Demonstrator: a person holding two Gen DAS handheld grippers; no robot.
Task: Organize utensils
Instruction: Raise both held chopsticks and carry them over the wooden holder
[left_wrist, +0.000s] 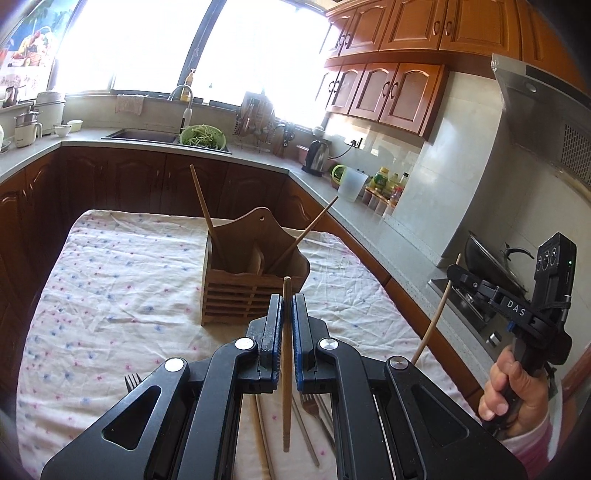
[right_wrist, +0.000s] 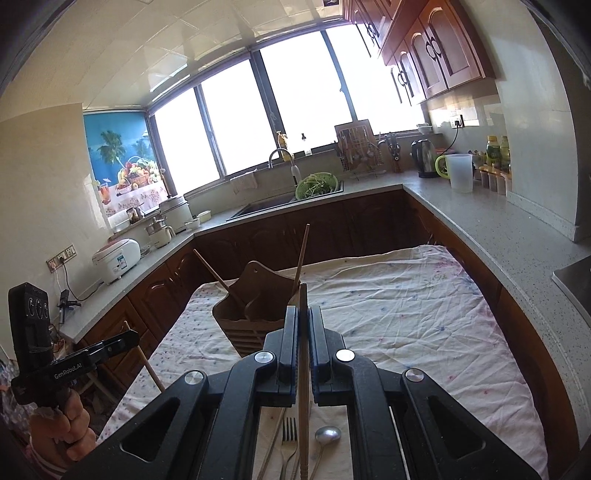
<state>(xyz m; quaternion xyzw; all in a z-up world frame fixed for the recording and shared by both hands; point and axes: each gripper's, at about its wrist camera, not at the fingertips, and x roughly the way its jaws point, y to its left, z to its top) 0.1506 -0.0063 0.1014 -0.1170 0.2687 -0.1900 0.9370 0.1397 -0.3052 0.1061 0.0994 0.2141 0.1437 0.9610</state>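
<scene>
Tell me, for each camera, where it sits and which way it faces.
Left wrist: on the left gripper, facing forward along its fingers shut on a chopstick, toward the wooden holder and sink; the right hand shows at the right edge.
Right wrist: on the right gripper, shut on its own chopstick, facing the same holder and windows; the left hand shows lower left.
Shared: holder, floral tablecloth, sink counter.
</scene>
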